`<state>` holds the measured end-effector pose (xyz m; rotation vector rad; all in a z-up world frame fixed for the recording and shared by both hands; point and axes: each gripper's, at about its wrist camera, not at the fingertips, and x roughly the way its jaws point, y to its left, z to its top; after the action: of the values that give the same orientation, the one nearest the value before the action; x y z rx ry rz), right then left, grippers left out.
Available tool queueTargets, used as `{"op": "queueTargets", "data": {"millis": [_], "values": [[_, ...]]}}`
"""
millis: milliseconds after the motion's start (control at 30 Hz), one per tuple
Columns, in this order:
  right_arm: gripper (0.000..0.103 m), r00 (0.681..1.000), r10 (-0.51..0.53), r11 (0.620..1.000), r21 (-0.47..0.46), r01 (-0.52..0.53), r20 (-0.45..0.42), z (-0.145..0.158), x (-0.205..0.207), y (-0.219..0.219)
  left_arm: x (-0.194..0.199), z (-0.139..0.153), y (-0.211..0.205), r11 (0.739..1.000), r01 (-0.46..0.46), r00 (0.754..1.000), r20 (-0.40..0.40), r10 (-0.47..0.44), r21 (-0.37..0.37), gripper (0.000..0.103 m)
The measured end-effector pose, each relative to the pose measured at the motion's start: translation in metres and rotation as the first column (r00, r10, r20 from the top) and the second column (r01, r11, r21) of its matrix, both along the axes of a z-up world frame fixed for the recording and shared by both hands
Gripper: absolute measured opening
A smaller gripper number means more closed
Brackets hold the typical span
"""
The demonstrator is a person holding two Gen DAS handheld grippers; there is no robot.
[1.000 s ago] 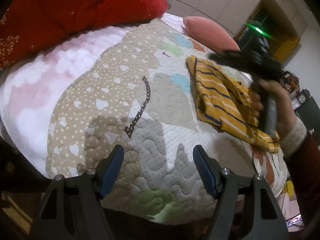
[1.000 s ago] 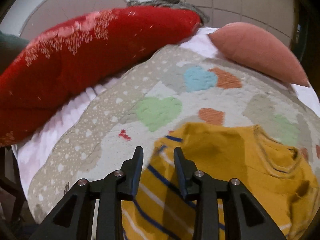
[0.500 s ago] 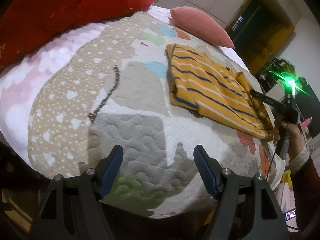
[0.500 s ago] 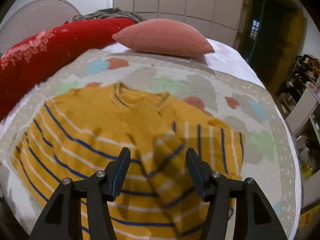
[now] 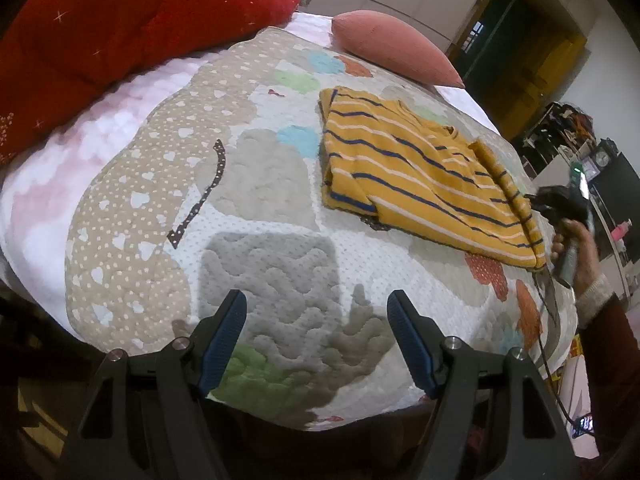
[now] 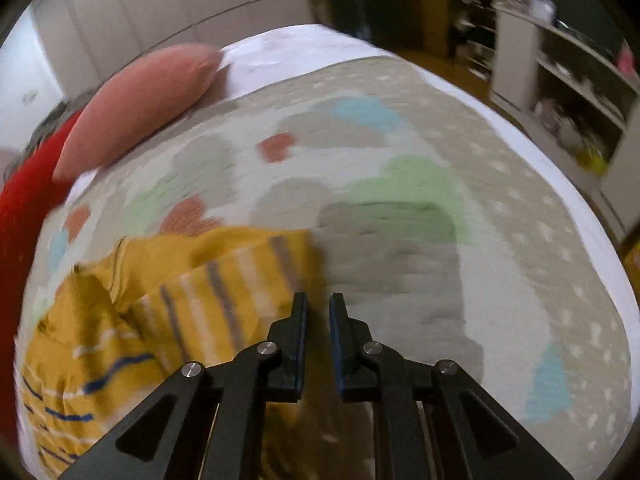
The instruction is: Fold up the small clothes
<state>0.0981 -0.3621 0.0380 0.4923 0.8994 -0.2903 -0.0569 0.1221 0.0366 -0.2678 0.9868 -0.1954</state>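
A yellow sweater [image 5: 420, 176] with navy and white stripes lies partly folded on a quilted blanket [image 5: 264, 264] patterned with hearts, spread over a bed. One sleeve is laid across the body, and the garment sits toward the right side of the blanket, near a pink pillow [image 5: 394, 48] at the head of the bed. A large red cushion [image 5: 132, 24] fills the far left.

The left gripper [image 5: 316, 336] hovers above bare blanket at the near edge of the bed, well apart from the sweater, its blue-padded jaws spread wide and holding nothing; it seems to be waiting its turn. The right gripper [image 6: 318, 340] is at the sweater's right edge, where the folded sleeve ends. Its jaws are drawn nearly together with a slim gap between them, and no cloth shows in that gap. The right view is blurred, so whether the tips touch the fabric cannot be told. From the left view, the person's right hand [image 5: 576, 248] grips the handle beside the hem, probably placed to take the next fold.
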Motion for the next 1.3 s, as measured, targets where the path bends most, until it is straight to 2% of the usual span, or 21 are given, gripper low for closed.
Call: {"op": "queueTargets", "data": {"millis": [67,133,167,233,300,367,467,500,533,567,600,700,767,800,900,933,1000,1033,1100,1167,1300], "values": [[0.017,0.999,0.03,0.999,0.042,-0.032,0.039,0.009,-0.023,-0.008,0.0,-0.001,-0.004,1.0,0.01,1.0,0.0,-0.01,-0.004,0.072],[0.032,0.991,0.107,0.992,0.059,-0.112,0.086,0.019,-0.043,0.0,0.001,-0.002,-0.009,1.0,0.021,1.0,-0.003,-0.021,-0.006,0.072],[0.036,0.982,0.156,0.985,0.057,-0.162,0.106,0.025,-0.052,0.007,0.001,-0.002,-0.012,1.0,0.027,1.0,-0.006,-0.027,-0.008,0.072],[0.047,0.951,0.269,0.96,0.044,-0.278,0.154,0.033,-0.079,0.034,0.0,-0.002,-0.018,0.999,0.04,0.999,-0.008,-0.04,-0.014,0.072],[0.054,0.913,0.361,0.929,0.018,-0.37,0.189,0.035,-0.103,0.06,-0.002,0.0,-0.025,0.998,0.057,0.998,-0.006,-0.057,-0.012,0.072],[0.057,0.892,0.409,0.912,-0.043,-0.409,0.191,0.029,-0.124,0.083,-0.005,0.002,-0.031,0.997,0.072,0.997,-0.003,-0.072,0.002,0.072],[0.056,0.898,0.426,0.899,-0.163,-0.406,0.113,0.003,-0.14,0.105,-0.007,0.003,-0.035,0.997,0.082,0.997,-0.004,-0.082,0.01,0.072],[0.031,0.9,0.429,0.895,-0.173,-0.412,0.077,-0.007,-0.141,0.108,-0.008,0.004,-0.036,0.996,0.083,0.997,-0.004,-0.083,0.01,0.072],[0.023,0.901,0.43,0.895,-0.161,-0.416,0.057,-0.015,-0.14,0.105,-0.009,0.005,-0.036,0.996,0.084,0.996,-0.004,-0.084,0.01,0.072],[0.021,0.901,0.426,0.901,-0.132,-0.414,0.082,-0.014,-0.143,0.1,-0.01,0.006,-0.036,0.996,0.085,0.996,-0.003,-0.085,0.01,0.072],[0.018,0.902,0.412,0.911,-0.055,-0.408,0.128,-0.006,-0.145,0.087,-0.011,0.007,-0.037,0.996,0.086,0.996,-0.001,-0.086,0.012,0.072],[0.014,0.899,0.333,0.912,0.144,-0.383,0.283,0.018,-0.154,0.046,-0.01,0.008,-0.038,0.996,0.087,0.996,0.006,-0.087,0.02,0.072],[0.013,0.905,0.29,0.908,0.209,-0.363,0.311,0.021,-0.156,0.027,-0.006,0.006,-0.04,0.996,0.088,0.996,0.005,-0.088,0.011,0.072],[0.013,0.916,0.279,0.915,0.209,-0.344,0.289,0.016,-0.154,0.023,-0.002,0.006,-0.042,0.996,0.092,0.996,0.004,-0.093,0.008,0.072],[0.012,0.976,0.198,0.973,0.104,-0.207,0.089,-0.012,-0.145,0.015,0.009,0.011,-0.05,0.993,0.112,0.993,0.028,-0.113,0.019,0.072],[0.012,0.984,0.167,0.98,0.103,-0.172,0.056,-0.021,-0.146,0.007,0.012,0.014,-0.053,0.993,0.119,0.992,0.039,-0.12,0.024,0.072],[0.012,0.988,0.122,0.979,0.154,-0.135,0.091,-0.023,-0.156,-0.005,0.023,0.021,-0.061,0.99,0.135,0.988,0.07,-0.138,0.044,0.072],[0.013,0.989,0.103,0.984,0.134,-0.116,0.102,-0.017,-0.161,-0.006,0.033,0.024,-0.066,0.988,0.143,0.985,0.086,-0.147,0.057,0.072],[0.015,0.979,0.135,0.987,0.072,-0.147,0.156,0.003,-0.166,0.0,0.048,0.027,-0.073,0.985,0.156,0.98,0.112,-0.163,0.067,0.073],[0.015,0.951,0.223,0.972,0.021,-0.233,0.215,0.026,-0.158,0.018,0.072,0.024,-0.081,0.985,0.154,0.977,0.136,-0.164,0.078,0.076],[0.016,0.868,0.428,0.902,-0.058,-0.428,0.252,0.052,-0.132,0.083,0.114,-0.001,-0.09,0.982,0.128,0.984,0.106,-0.143,0.137,0.076]]}}
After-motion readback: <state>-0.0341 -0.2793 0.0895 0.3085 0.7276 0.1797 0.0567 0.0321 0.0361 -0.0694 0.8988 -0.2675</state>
